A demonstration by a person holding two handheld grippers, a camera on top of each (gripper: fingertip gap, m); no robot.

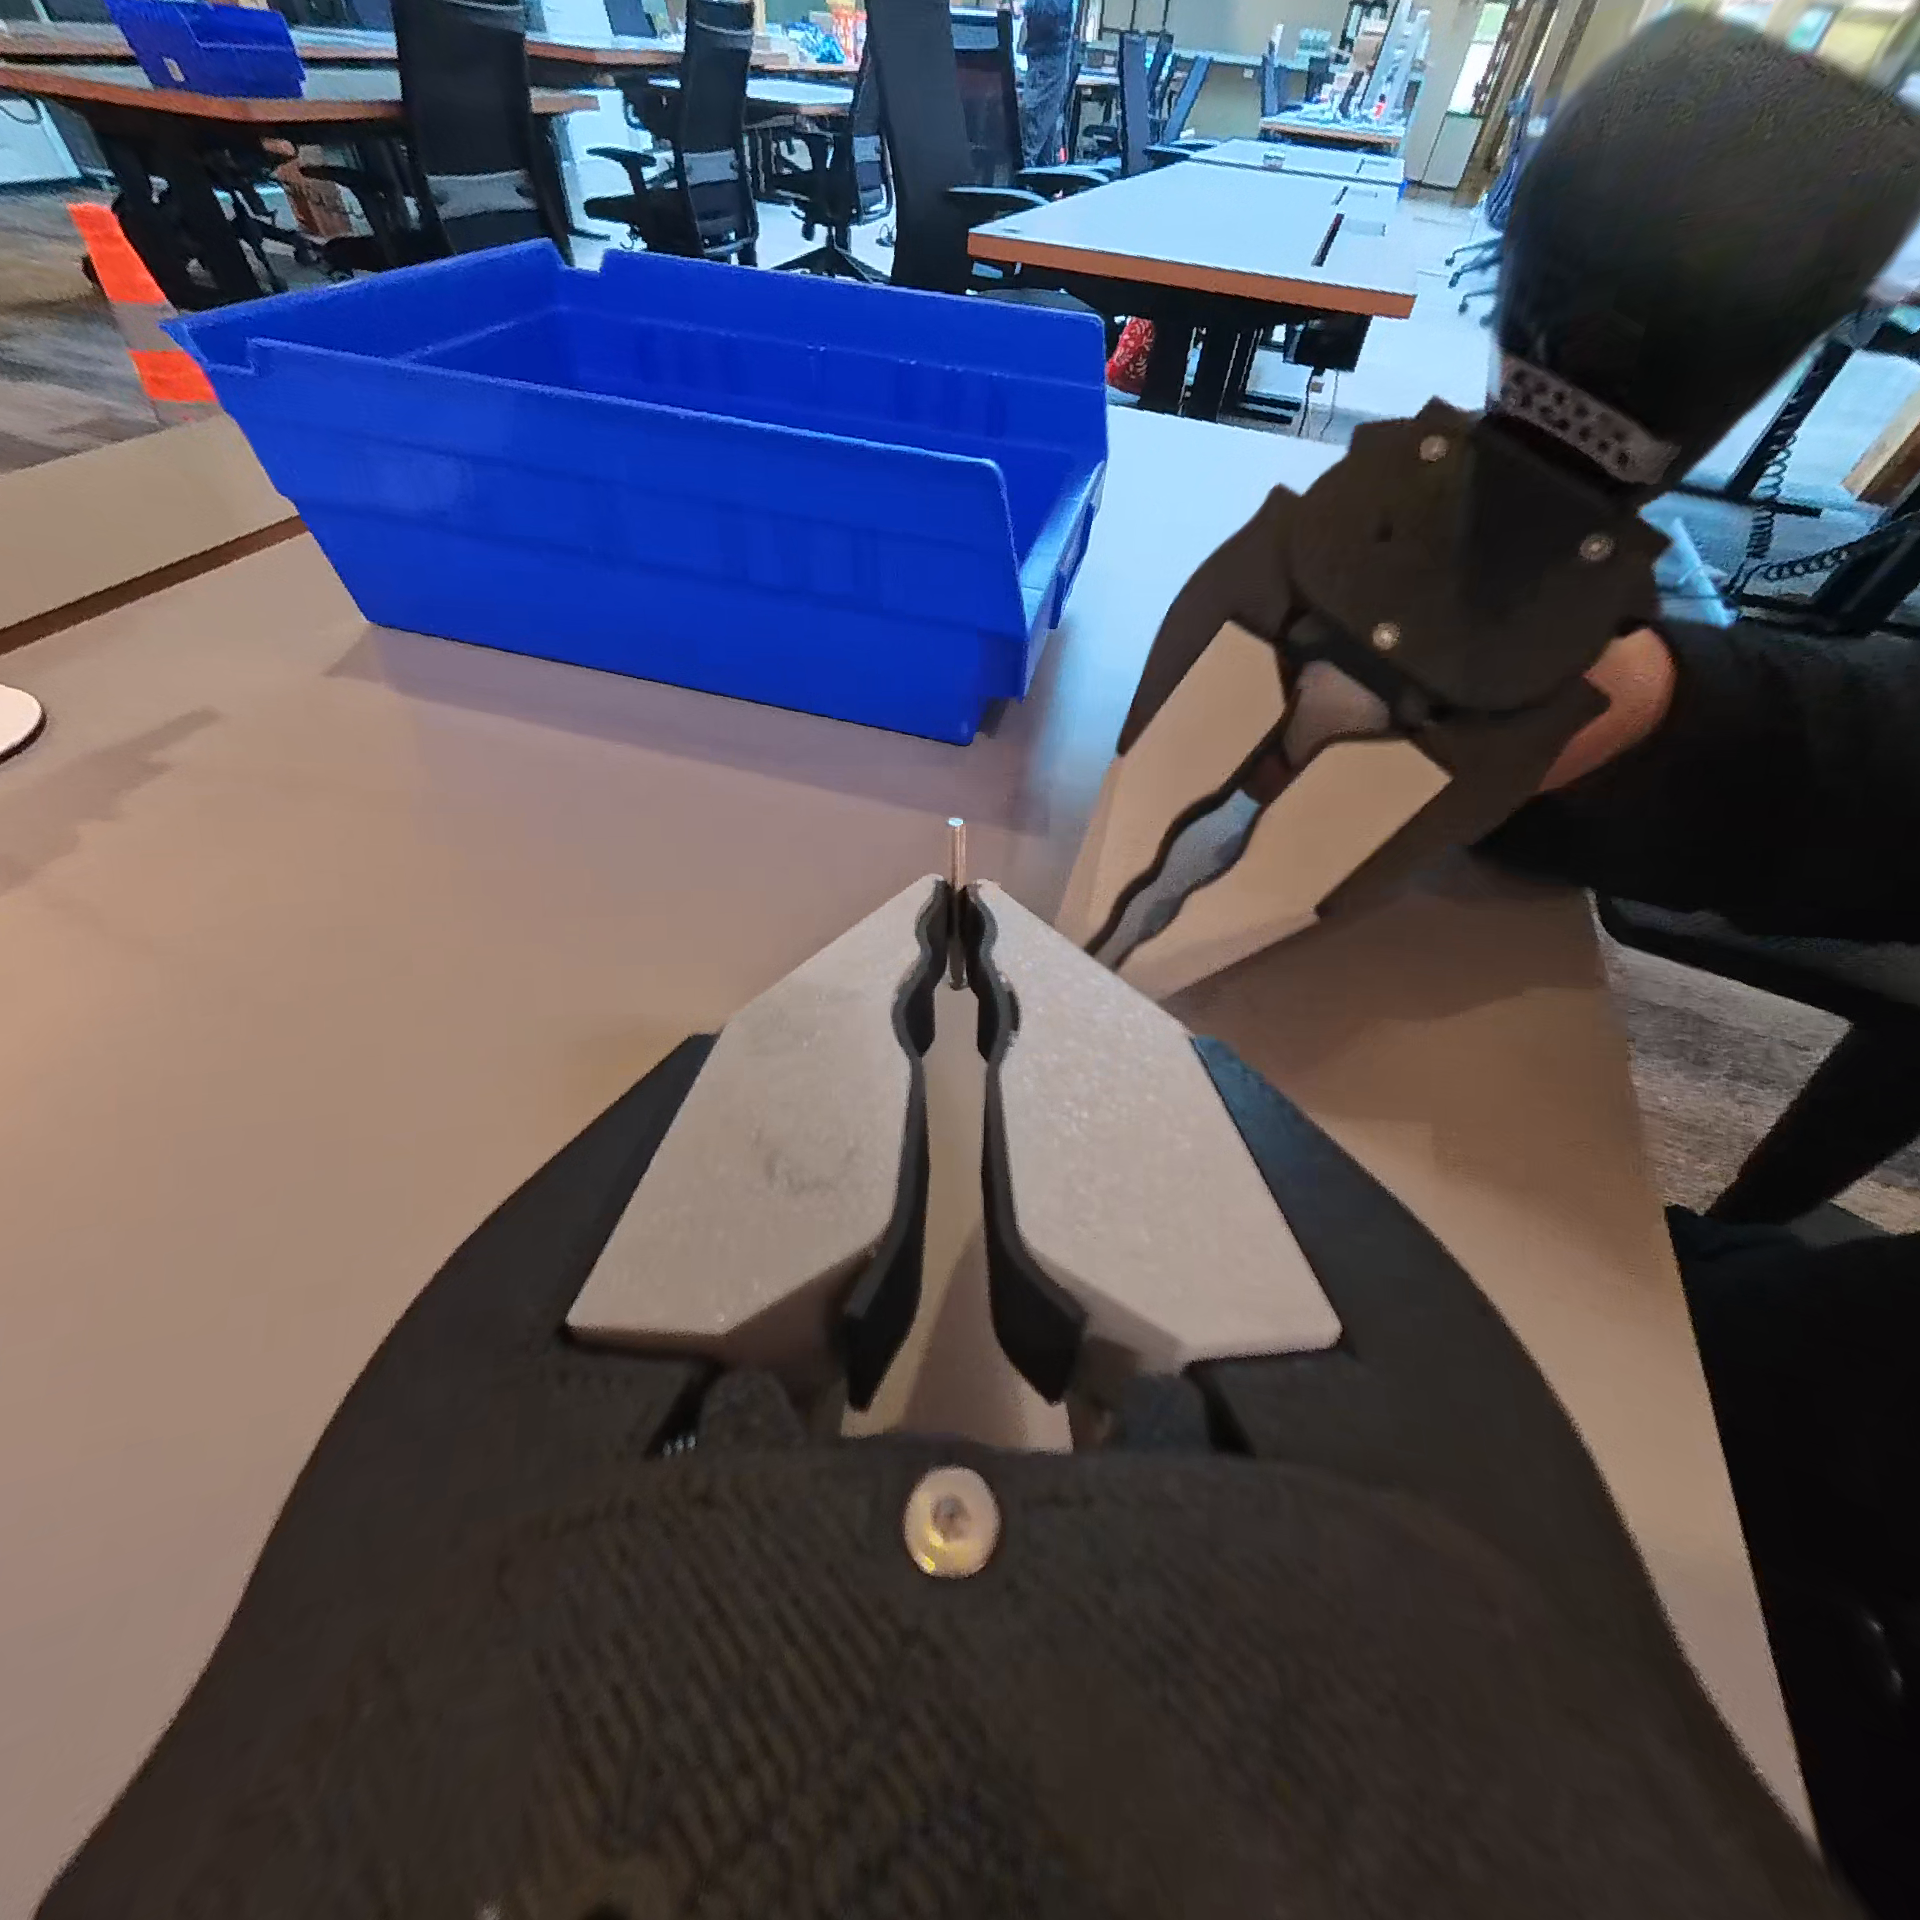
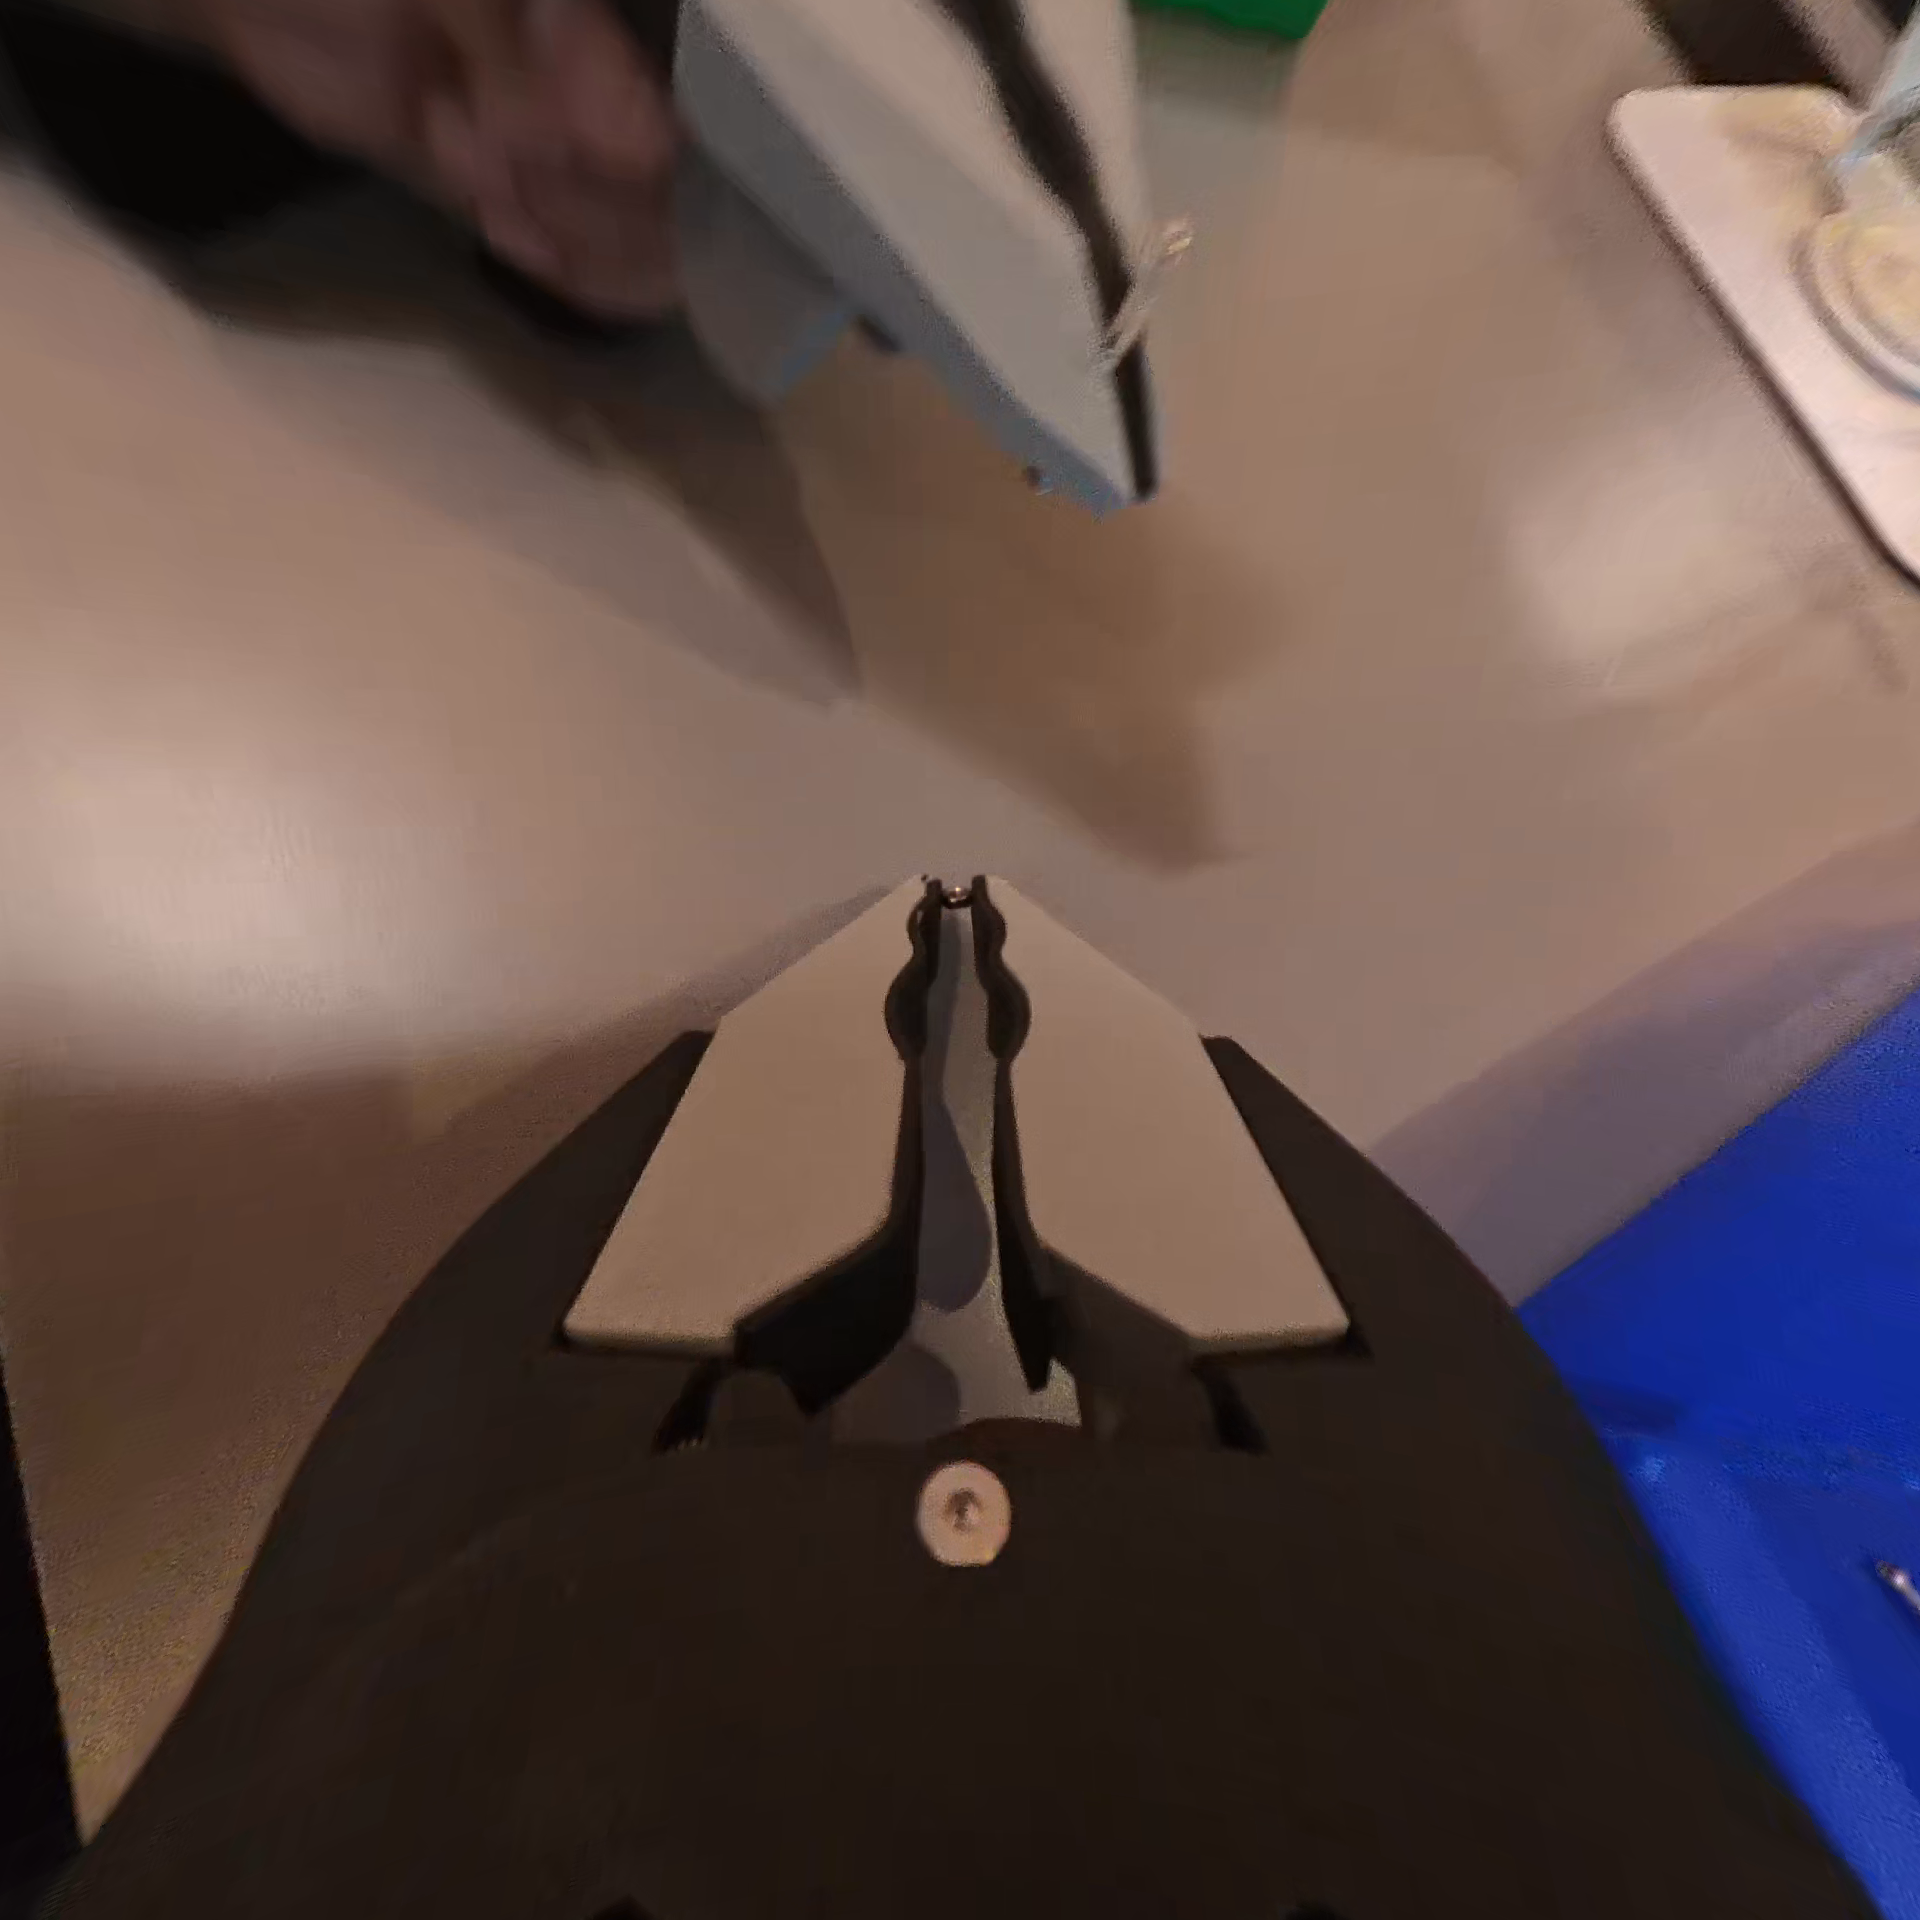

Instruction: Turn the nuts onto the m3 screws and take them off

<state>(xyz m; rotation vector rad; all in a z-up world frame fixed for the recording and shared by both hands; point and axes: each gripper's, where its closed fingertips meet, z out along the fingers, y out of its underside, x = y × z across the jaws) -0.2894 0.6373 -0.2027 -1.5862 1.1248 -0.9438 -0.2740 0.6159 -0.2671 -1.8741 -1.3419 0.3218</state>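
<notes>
The screw (image 1: pixel 955 894) stands clamped between the tips of the left gripper (image 1: pixel 957 902), its shank poking out past the fingertips and its lower end pinched in the notch between the pads. It is held in the air over the table (image 1: pixel 416 935), in front of the blue bin (image 1: pixel 665 488) that sits toward the far edge. The right gripper (image 2: pixel 952 896) has its fingers pressed together on a tiny nut (image 2: pixel 953 896), which sits right at the tips. The two grippers are near each other but apart, and the nut has not yet met the screw. The right wrist view is blurred, so the nut's tilt cannot be told.

To do this step well, I judge that the free end of the screw should be kept steady and pointed toward the right gripper. The nut's hole needs to line up squarely with the shank before any turning, or the thread will likely cross. A light push along the screw's axis with a small twist should catch the first thread. The nut is held only by its edges at the very tips, so too much side force may flick it out. A second screw (image 2: pixel 1901 1588) lies in the bin.
</notes>
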